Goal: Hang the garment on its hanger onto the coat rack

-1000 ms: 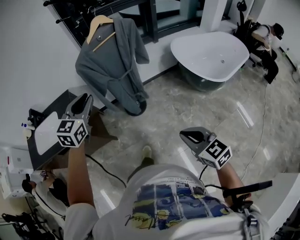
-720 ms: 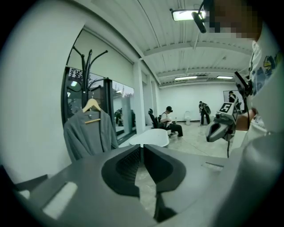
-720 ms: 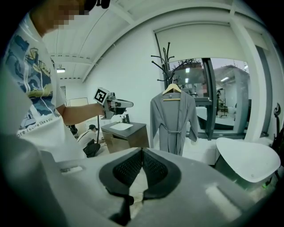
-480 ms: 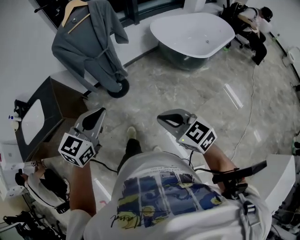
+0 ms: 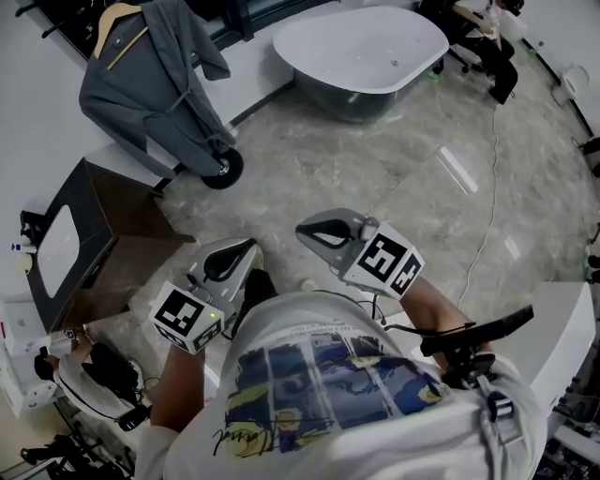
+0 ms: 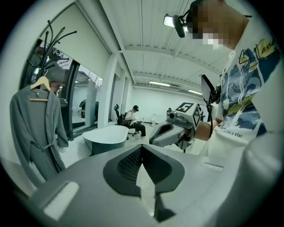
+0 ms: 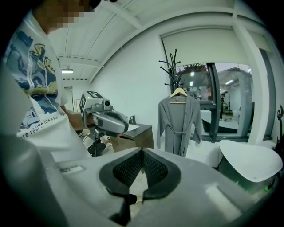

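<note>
Far to the left of the bathtub [image 5: 361, 47], a dark vanity cabinet [image 5: 112, 211] with a white basin top stands against the wall. Nearer the bathtub, also on its left, the grey bathrobe [image 5: 150, 94] hangs on its wooden hanger [image 5: 114, 21]. The hanger hangs from the black coat rack [image 7: 171, 66], whose round base rests on the marble floor [image 5: 375, 169] by the robe's hem.

Below the bathtub in the head view and well apart from it, the left gripper [image 5: 246, 247] is held close to the person's chest. Its jaws are clenched together with nothing between them. Just to its right, more directly below the bathtub, the right gripper [image 5: 307, 231] is likewise closed on nothing. Both grippers are well apart from the bathrobe.

To the right of the bathtub, a seated person [image 5: 483, 28] is near the wall.
</note>
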